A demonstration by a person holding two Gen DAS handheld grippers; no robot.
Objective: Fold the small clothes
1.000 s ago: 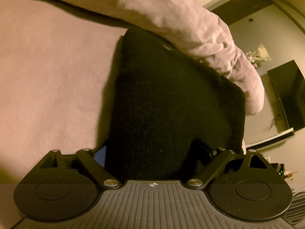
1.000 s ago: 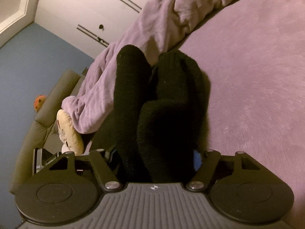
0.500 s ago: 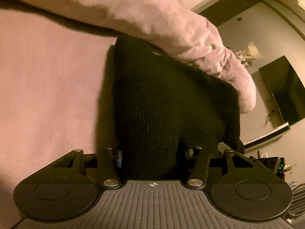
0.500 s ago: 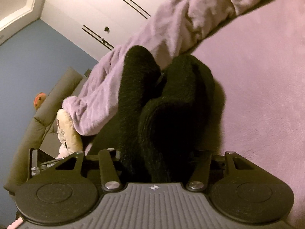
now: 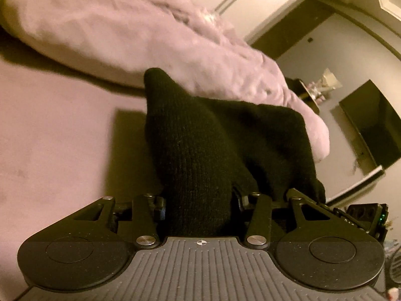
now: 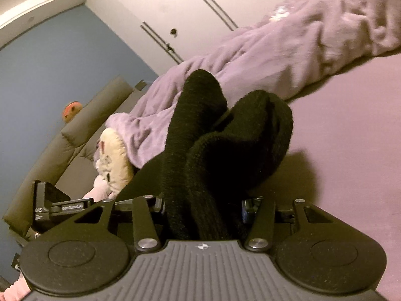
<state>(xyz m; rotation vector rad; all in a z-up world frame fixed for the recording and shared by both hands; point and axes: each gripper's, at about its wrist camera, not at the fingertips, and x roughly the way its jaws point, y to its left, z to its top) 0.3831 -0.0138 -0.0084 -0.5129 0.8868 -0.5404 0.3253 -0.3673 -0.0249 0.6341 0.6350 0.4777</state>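
The left gripper is raised above the bed sheet and tilted, its jaws clamped on one end of the black knit garment. The cloth rises straight ahead from between its fingers and stretches away to the right of it. The right gripper is likewise lifted and tilted, pinching the other end, which bunches ahead of it in two thick rolls. The garment hangs off the sheet, casting a shadow beneath. A rumpled lilac blanket lies beyond both grippers. The fingertips are hidden by cloth, and what kind of garment it is cannot be told.
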